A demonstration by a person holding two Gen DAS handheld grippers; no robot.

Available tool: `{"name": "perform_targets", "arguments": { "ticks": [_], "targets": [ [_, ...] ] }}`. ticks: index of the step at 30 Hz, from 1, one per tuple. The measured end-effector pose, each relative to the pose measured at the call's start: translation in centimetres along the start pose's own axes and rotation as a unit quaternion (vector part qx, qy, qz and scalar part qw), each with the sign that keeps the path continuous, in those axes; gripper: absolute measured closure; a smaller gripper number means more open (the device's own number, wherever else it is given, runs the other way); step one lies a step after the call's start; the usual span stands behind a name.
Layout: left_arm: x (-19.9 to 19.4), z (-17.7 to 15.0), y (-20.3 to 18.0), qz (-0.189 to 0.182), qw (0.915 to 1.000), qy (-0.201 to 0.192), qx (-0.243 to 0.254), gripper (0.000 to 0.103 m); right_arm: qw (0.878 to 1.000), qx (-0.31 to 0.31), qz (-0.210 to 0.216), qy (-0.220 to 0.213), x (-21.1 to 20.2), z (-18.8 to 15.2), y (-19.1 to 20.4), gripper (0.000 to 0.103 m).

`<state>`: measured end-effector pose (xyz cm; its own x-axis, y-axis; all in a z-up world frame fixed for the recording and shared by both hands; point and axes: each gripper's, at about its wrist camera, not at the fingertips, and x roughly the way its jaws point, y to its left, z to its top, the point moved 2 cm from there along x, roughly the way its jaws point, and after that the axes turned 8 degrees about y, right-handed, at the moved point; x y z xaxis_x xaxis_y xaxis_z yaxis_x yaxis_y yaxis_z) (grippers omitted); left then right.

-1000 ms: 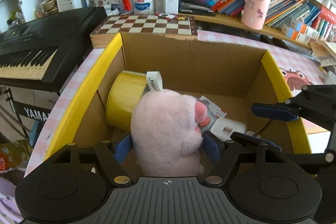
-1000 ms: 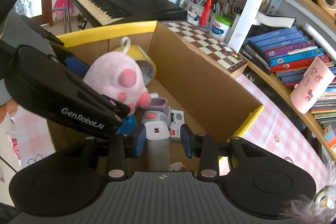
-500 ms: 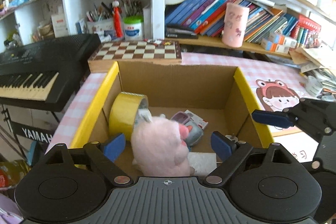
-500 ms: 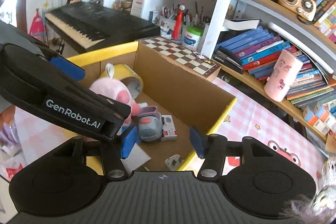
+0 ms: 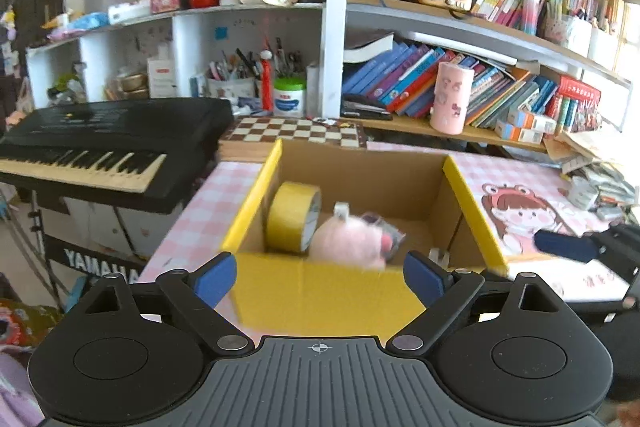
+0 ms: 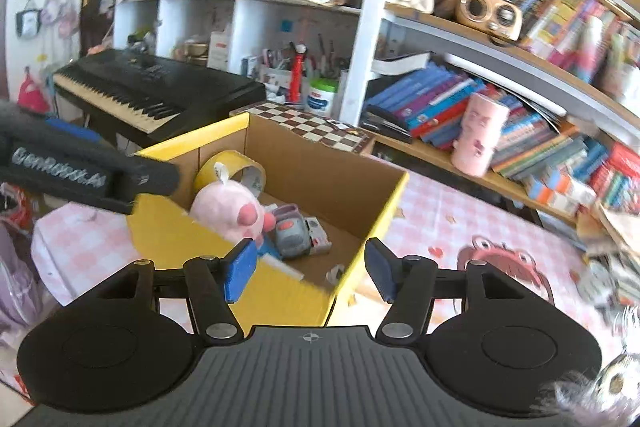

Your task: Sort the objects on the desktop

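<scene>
We count one cardboard box (image 6: 320,183) with yellow flaps. Inside it we count one roll of yellow tape (image 5: 294,223), one pink plush toy (image 6: 230,209), one grey device (image 6: 290,233) and one small white packet (image 6: 318,237). Behind the box we count one chessboard (image 5: 296,133), one keyboard (image 5: 108,143) and one pink cup (image 5: 452,99).

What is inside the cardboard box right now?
Inside the cardboard box: a yellow tape roll, a pink plush toy, a grey gadget and a small red-and-white packet. The plush and the near wall hide part of the floor.
</scene>
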<state>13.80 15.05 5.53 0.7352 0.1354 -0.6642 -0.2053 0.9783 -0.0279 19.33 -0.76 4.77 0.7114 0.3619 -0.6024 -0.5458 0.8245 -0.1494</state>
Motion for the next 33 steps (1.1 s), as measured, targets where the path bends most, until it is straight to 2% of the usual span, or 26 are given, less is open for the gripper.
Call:
{"name": "perform_targets", "arguments": {
  "ticks": [6, 11, 13, 18, 27, 33],
  "targets": [
    [-3.7, -3.3, -0.1, 0.021, 0.9993, -0.028, 0.017, 0.010, 0.999, 0.034, -0.015, -0.006, -3.5, -2.4, 1.1, 0.046],
    [-6.4, -5.6, -0.3, 0.015, 0.9985, -0.053, -0.007, 0.006, 0.998, 0.055, -0.036, -0.007, -6.4, -4.9, 1.6, 0.042],
    [-6.8, -6.7, -0.6, 0.005, 0.9987, -0.050, -0.009, 0.006, 0.997, 0.065, -0.043, -0.006, -7.4, -5.8, 1.7, 0.042],
    [-7.2, -8.2, -1.6, -0.006, 0.9989, -0.035, 0.032, 0.006, 0.993, 0.095, -0.065, -0.006, -9.7, -7.8, 2.1, 0.041],
    [-7.3, -9.6, -3.3, -0.028, 0.9980, -0.028, 0.050, 0.005, 0.988, 0.119, -0.102, 0.013, -12.2, -10.7, 2.3, 0.033],
    [-7.3, -10.4, -4.0, -0.015, 0.9975, -0.015, 0.067, 0.005, 0.981, 0.147, -0.121, 0.032, -12.4, -12.1, 1.7, 0.025]
  ]
}}
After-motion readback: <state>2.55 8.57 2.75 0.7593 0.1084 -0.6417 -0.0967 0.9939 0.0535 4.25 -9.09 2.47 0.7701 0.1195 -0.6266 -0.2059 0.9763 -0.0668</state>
